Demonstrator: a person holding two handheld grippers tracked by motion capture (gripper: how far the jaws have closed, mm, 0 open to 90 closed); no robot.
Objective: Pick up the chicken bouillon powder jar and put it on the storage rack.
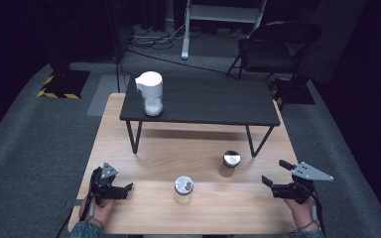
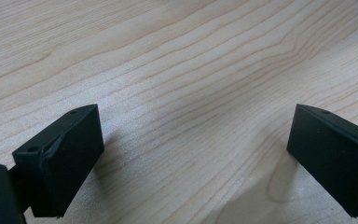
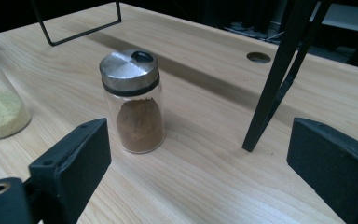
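No label, brand or writing can be read on anything here.

Taking the black shelf [image 1: 201,101] that stands on the wooden table [image 1: 144,163] as the landmark: nearest the person, well in front of the shelf, the left gripper [image 1: 120,191] rests low at the table's front left, held in the person's left hand [image 1: 99,207], its jaws spread wide with only bare wood grain between them in the left gripper view [image 2: 193,140]. The right gripper [image 1: 274,181] sits at the front right, just inside the table's right edge, in the right hand [image 1: 302,208]; its jaws too stand wide apart and grip nothing [image 3: 198,158].

Between the two grippers, in front of the shelf's middle, stands a jar of pale yellow grains [image 1: 183,190], upright, apart from both claws, with bare tabletop on either side. Farther in, just in front of the shelf's right leg [image 3: 279,74], stands a glass spice jar with a steel lid [image 3: 133,100], upright and holding brown powder; the right gripper view looks straight at it, with open wood between it and the jaws.

On the shelf's left end sits a white jug-like container [image 1: 150,92], close to the shelf's front edge. The rest of the shelf top is bare. Beyond the shelf, on the grey floor, stands a dark folding chair [image 1: 273,47].
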